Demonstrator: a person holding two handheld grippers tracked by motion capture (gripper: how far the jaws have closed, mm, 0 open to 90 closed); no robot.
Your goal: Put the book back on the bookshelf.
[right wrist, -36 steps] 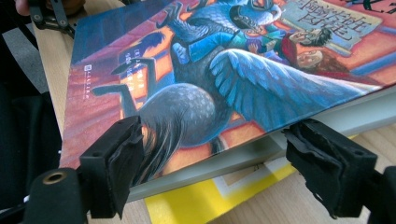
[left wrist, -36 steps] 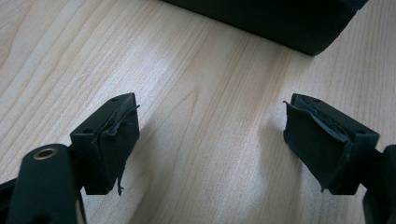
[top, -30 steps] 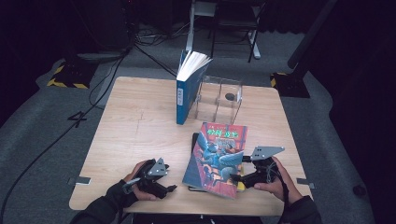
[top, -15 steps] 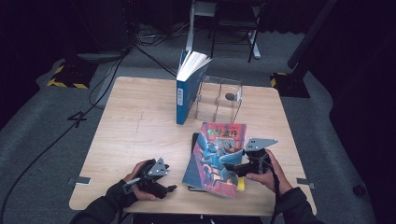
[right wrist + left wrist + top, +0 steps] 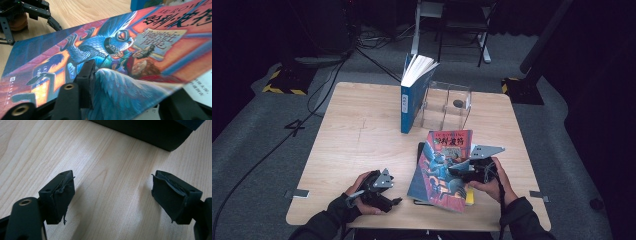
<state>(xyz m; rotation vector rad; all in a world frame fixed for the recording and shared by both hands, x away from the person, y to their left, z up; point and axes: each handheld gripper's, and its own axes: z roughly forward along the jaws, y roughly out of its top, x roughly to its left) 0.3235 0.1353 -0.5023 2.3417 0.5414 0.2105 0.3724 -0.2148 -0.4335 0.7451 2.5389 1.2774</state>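
Observation:
A colourful illustrated paperback (image 5: 441,167) lies on a dark book (image 5: 421,150) near the table's front right, its right edge raised. My right gripper (image 5: 459,169) is shut on that raised edge. In the right gripper view one jaw presses on top of the cover (image 5: 140,50) and the other sits beneath it, with white pages (image 5: 200,87) showing under the cover. My left gripper (image 5: 391,200) rests open on the wood left of the books. Its jaws stand wide apart over bare table (image 5: 112,195), and the dark book's corner (image 5: 155,132) lies just ahead.
A blue book (image 5: 411,97) stands upright at the back centre, fanned open at the top, beside a clear acrylic stand (image 5: 447,105). The wooden table (image 5: 362,135) has free room on its left half. Dark floor and cables surround it.
My right gripper has moved left and slightly up, tipping the paperback's right edge higher. The left gripper has stayed put.

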